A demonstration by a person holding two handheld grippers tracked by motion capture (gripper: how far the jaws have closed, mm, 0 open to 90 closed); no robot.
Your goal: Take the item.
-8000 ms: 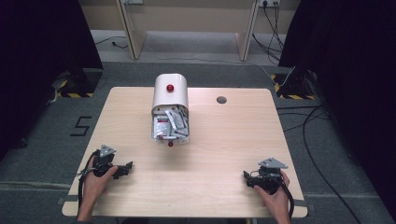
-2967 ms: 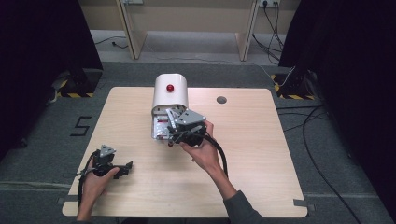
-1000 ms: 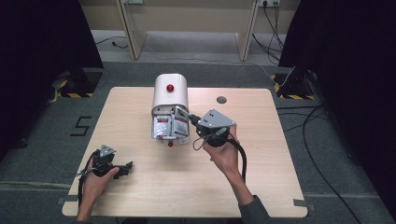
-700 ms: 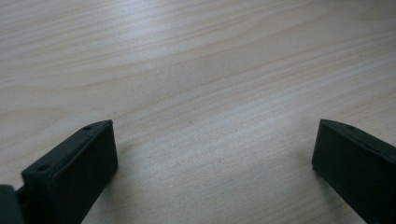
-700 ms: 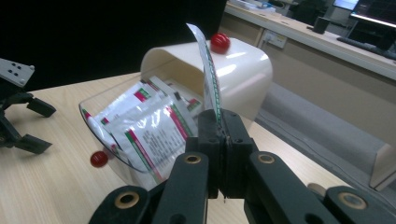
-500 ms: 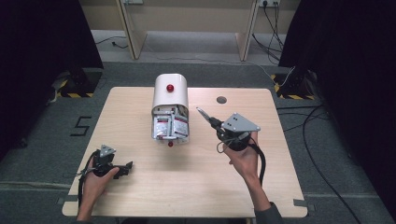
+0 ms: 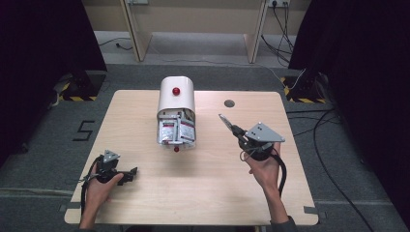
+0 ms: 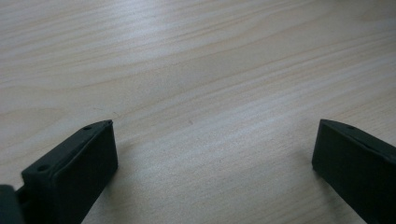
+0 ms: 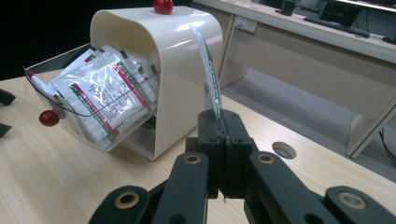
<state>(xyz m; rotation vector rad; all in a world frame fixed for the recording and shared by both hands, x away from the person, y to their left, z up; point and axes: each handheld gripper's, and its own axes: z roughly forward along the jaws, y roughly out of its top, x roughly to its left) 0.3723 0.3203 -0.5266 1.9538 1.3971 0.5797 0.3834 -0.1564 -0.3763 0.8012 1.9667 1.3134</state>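
Note:
A cream dispenser box (image 7: 176, 96) with a red knob (image 7: 176, 91) stands at the table's middle back. Its clear front drawer (image 7: 175, 131) hangs open, full of several white packets (image 9: 109, 88) with red and green print. My right gripper (image 7: 238, 130) is right of the box, lifted off the table, shut on one packet (image 9: 208, 70) seen edge-on, sticking up from the jaws. My left gripper (image 7: 129, 173) rests at the front left on bare wood, its black fingers (image 8: 74, 163) wide open with nothing between them.
The wooden table (image 7: 203, 193) has a round cable hole (image 7: 229, 103) at the back right. A small red knob (image 9: 48, 117) hangs on the drawer's front. Beyond the far edge run desk legs (image 7: 135, 29) and floor cables (image 7: 319, 116).
My right gripper went from the front right to the drawer, closed on a packet and has pulled back to the right with it. The left gripper has stayed still.

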